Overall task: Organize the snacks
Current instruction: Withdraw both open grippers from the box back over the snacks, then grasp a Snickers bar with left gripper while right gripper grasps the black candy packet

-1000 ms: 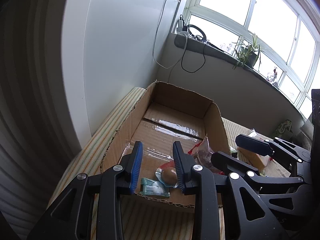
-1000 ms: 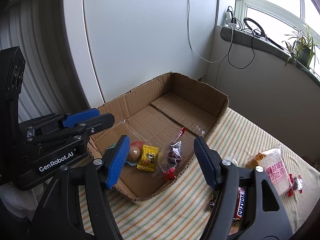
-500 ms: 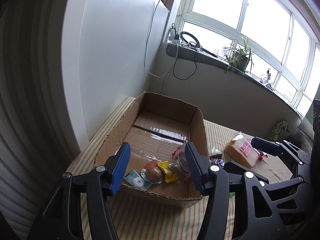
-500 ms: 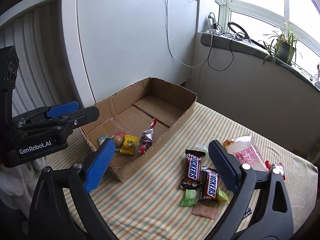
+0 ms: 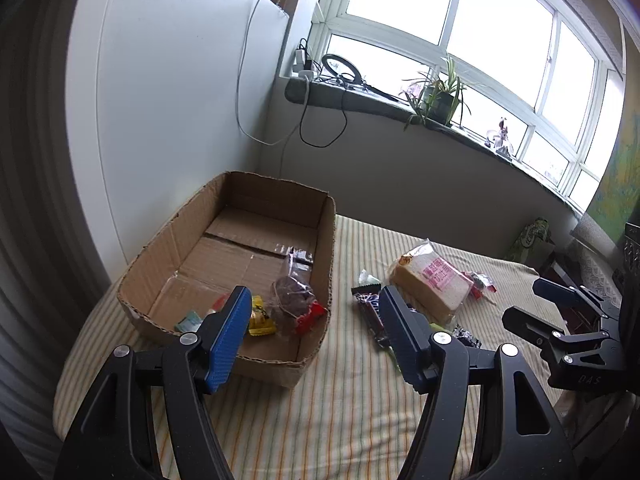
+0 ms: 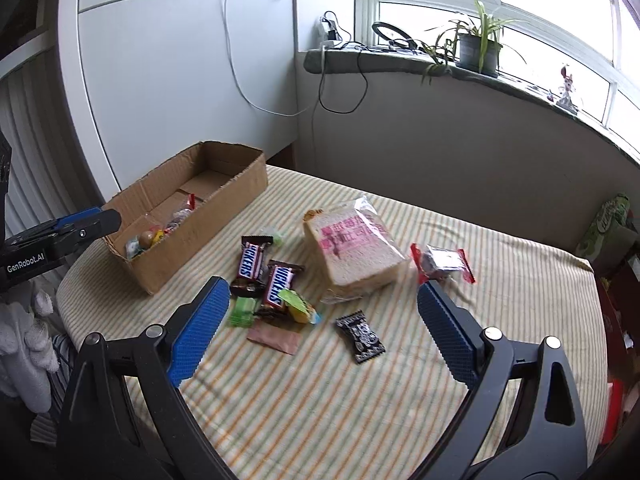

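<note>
Snickers bars (image 6: 266, 276) between right tongs (image 6: 320, 320)

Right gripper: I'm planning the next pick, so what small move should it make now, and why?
Probably lower the right gripper onto the black candy packet on the striped cloth. Its jaws stand wide open and empty, and the packet lies alone between them, clear of the Snickers bars and bread. The cardboard box already holds a few snacks.

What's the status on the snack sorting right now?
Both tongs, left and right, open, empty. Few snacks in cardboard box; Snickers bars, bread on cloth. Nothing blocking.
</note>
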### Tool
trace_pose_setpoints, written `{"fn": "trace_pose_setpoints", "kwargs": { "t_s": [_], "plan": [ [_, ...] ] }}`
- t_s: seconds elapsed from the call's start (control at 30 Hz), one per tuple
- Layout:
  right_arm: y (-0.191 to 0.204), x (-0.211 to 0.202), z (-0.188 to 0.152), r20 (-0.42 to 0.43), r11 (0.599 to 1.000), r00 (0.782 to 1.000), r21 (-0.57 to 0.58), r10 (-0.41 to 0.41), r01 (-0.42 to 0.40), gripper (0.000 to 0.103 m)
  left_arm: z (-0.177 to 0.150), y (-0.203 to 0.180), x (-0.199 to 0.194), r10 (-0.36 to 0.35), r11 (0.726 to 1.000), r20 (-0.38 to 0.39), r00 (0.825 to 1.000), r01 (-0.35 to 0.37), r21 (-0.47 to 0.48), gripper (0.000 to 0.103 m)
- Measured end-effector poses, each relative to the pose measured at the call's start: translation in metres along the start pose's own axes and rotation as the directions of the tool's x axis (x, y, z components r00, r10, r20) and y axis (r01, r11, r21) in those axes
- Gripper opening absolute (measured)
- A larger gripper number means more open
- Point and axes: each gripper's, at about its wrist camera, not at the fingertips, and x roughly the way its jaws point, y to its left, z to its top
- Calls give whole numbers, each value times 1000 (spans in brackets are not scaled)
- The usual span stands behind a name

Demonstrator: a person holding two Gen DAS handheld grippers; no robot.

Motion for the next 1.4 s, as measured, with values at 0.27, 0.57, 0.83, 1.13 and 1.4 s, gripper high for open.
{"fn": "trace_pose_setpoints", "kwargs": {
  "t_s": [0.27,0.57,0.83,1.13,1.4],
  "plan": [
    [-58,0,-32,-54,995,998,94,-40,45,97,-19,-38,15,-56,997,-63,996,58,44,66],
    [-62,21,-48,-83,997,997,78,-9,15,95,-30,-74,43,-103,989,-137,985,116,91,55],
    [-53,54,-49,-141,998,989,38,50,-45,68,-32,-93,76,-116,983,-210,971,142,116,22],
    [-53,76,-48,-166,997,984,27,71,-67,65,-28,-111,112,-66,980,-258,964,111,163,20],
    [-55,85,-46,-177,996,980,33,91,-87,65,-31,-116,137,-9,977,-288,958,69,199,20]
  ]
}}
